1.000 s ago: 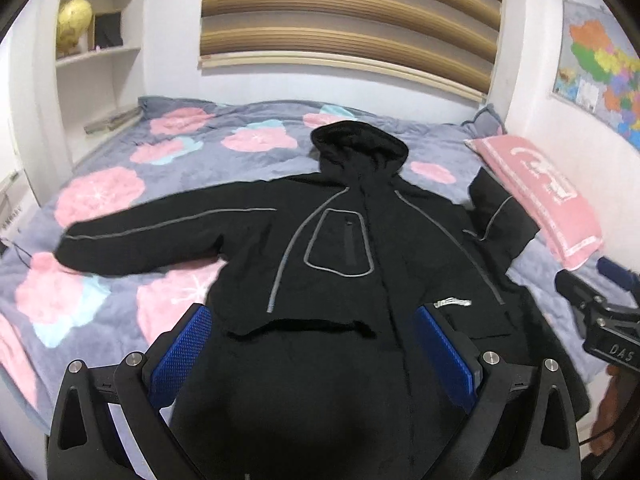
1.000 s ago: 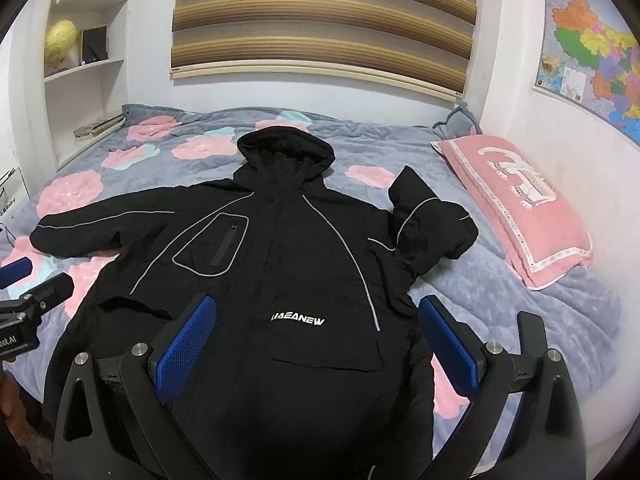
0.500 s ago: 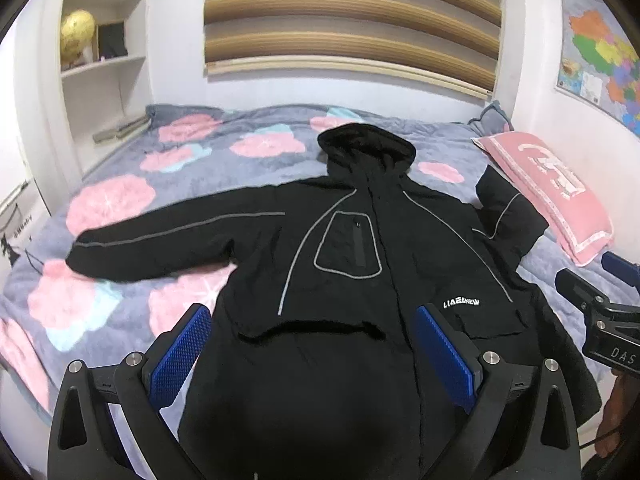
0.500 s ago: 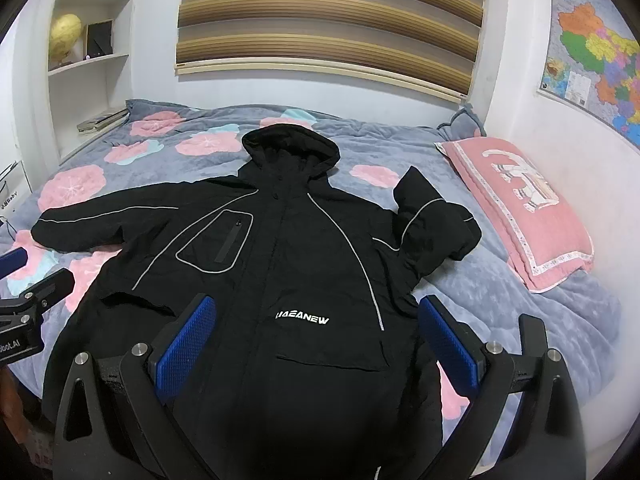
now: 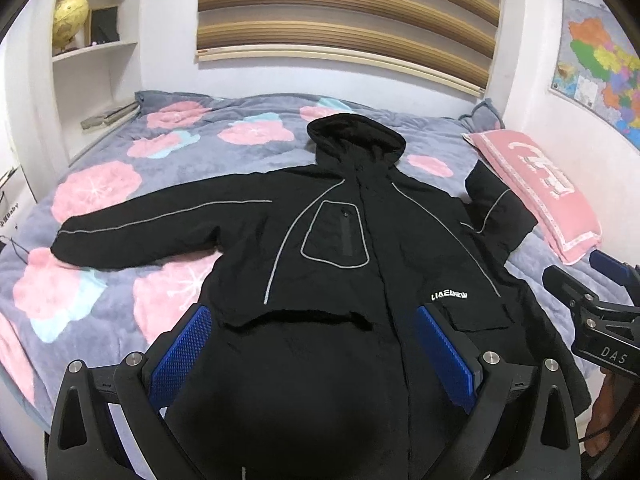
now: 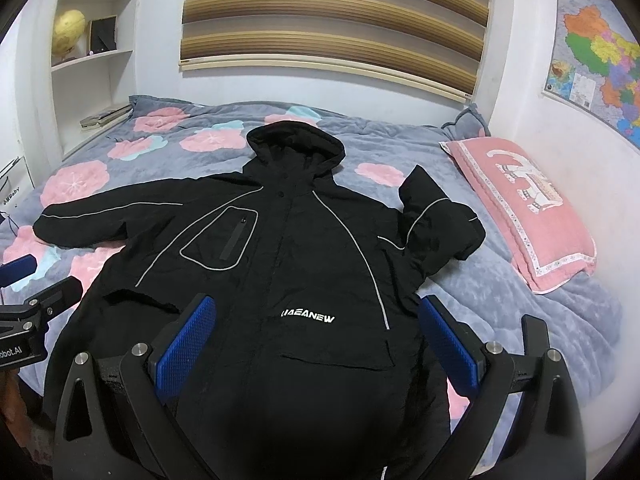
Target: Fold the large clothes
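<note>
A large black hooded jacket with grey piping lies face up on the bed, hood toward the wall. Its left sleeve stretches out flat; its right sleeve is bent back on itself near the pillow. My left gripper hovers open above the jacket's lower hem, blue pads wide apart and nothing between them. My right gripper also hangs open over the lower front, just below the white chest lettering. Each gripper shows at the edge of the other's view.
The bed carries a grey quilt with pink flowers. A pink pillow lies along the right wall under a map. White shelves with a globe stand at the left. A striped blind hangs behind the bed.
Both grippers have drawn back and risen slightly, so more of the jacket's lower front and chest lettering shows. The jacket itself has not moved.
</note>
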The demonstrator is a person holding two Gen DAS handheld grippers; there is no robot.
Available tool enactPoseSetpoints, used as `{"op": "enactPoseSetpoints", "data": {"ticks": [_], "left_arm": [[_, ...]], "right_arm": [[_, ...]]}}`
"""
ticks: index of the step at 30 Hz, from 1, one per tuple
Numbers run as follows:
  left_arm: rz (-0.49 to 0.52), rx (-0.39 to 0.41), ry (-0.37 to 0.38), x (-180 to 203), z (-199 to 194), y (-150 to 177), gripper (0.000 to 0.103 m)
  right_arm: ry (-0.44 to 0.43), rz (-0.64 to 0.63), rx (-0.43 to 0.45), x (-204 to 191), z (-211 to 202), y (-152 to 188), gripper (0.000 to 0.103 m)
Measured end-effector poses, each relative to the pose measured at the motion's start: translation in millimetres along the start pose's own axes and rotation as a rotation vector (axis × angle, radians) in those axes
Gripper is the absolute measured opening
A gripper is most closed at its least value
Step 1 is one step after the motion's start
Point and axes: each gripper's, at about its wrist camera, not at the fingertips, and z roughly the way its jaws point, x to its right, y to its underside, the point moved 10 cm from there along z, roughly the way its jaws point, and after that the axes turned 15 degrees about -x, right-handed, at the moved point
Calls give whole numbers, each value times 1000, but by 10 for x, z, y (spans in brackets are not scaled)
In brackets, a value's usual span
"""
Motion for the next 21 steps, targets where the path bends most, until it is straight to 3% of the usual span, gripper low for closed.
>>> {"op": "enactPoseSetpoints", "data": {"ticks": [14, 21], "left_arm": [[15, -12, 25, 94, 62, 14, 101], [-39, -3, 42, -119, 110, -7, 101]], "right_arm": [[30, -11, -15, 16, 68, 37, 102], [24, -33, -35, -119, 137, -2, 102]]}}
